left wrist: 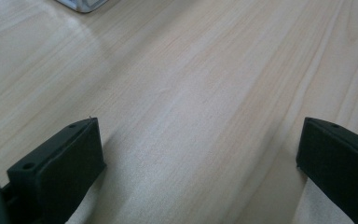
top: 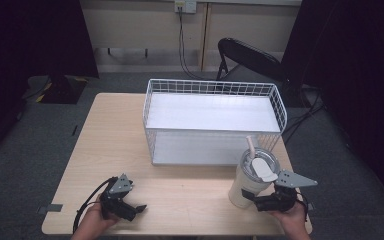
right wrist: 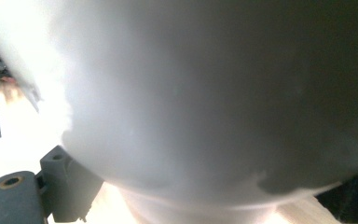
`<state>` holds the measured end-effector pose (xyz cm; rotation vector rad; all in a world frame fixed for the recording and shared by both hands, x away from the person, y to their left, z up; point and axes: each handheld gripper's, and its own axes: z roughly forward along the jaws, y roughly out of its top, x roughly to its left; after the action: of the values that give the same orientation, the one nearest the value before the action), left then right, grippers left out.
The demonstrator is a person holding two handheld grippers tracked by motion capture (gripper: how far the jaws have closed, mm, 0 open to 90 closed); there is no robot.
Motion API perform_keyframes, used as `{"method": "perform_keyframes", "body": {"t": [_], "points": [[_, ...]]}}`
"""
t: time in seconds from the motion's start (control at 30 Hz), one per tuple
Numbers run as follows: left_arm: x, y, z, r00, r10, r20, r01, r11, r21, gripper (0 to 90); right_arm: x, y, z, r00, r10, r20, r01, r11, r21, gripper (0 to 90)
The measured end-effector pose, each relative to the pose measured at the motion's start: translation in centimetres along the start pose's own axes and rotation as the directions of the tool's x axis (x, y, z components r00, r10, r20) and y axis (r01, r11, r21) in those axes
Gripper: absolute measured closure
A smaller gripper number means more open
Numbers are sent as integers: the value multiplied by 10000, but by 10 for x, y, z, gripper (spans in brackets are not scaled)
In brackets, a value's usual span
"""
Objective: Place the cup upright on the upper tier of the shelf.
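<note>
Right gripper [top: 260, 201] jaws clamp the tumbler [top: 252, 177] low on its body. Risk: top-heavy tilt, or striking the basket [top: 214, 122]. Left gripper [top: 135, 210] jaws wide, empty.

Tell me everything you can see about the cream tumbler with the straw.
The tumbler is a tall cream cup, smooth and matte, narrower toward its base. It has a clear lid with a white flap, and a pale straw rising through it. It stands upright on the wooden table near the front right edge, just in front of the white wire basket. The right tool has its jaws on either side of the lower body.
</note>
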<state>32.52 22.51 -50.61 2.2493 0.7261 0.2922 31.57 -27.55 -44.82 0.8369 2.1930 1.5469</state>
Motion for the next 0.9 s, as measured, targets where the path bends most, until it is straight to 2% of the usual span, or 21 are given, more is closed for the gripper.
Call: {"method": "perform_keyframes", "body": {"t": [0.27, 0.53, 0.9], "points": [[0, 0, 0, 10000, 0, -1, 0, 10000, 0, 0, 0, 4, -3, 10000, 46, -51, -47, 9998, -217, 100], [0, 0, 0, 10000, 0, 0, 0, 10000, 2, 0, -4, 13, -4, 9981, 375, -492, -382, 9992, -135, 101], [0, 0, 0, 10000, -2, 0, 2, 10000, -1, 0, -7, 31, -7, 9988, 304, -394, -318, 9989, -339, 101]]}}
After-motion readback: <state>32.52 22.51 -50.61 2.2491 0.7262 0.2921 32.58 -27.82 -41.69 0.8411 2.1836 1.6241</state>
